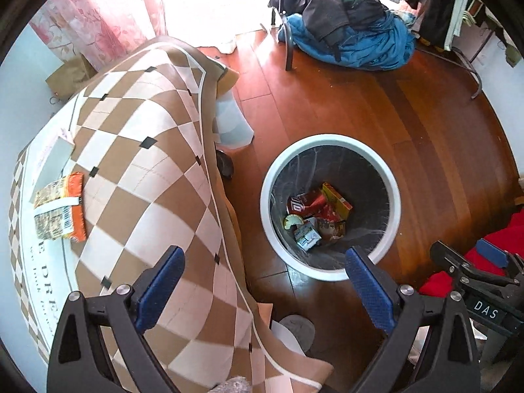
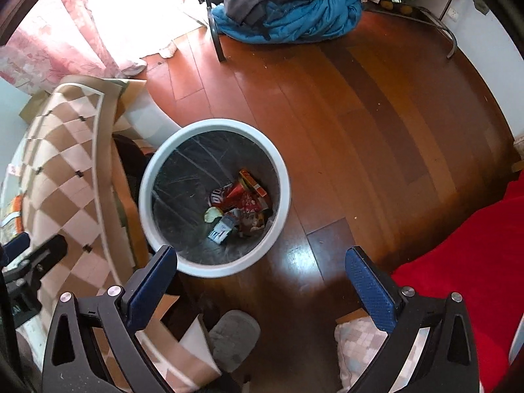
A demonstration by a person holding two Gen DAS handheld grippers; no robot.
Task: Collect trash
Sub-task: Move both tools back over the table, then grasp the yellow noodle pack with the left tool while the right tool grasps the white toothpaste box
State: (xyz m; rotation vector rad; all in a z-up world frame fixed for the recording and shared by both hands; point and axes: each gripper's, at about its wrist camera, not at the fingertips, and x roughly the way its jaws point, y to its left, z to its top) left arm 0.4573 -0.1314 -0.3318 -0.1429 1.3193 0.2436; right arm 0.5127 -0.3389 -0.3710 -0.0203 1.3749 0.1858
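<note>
An orange-and-tan snack wrapper (image 1: 60, 206), flattened, with a white barcode strip, is lying on the checkered tablecloth (image 1: 137, 150) at left. The left gripper (image 1: 262, 281) is hanging above the cloth's edge, jaws apart and empty. A white-rimmed bin (image 2: 214, 196) is standing on the wooden floor (image 2: 360, 124), holding a crushed red can (image 2: 222, 195) and cartons. The right gripper (image 2: 260, 278) is hovering spread wide, gripping nothing.

A white-rimmed, black-lined trash bin (image 1: 330, 208) stands upright on the floor, holding a crushed red can (image 1: 303, 203) and wrappers; an orange snack packet (image 1: 60, 208) lies flat on the bench.
</note>
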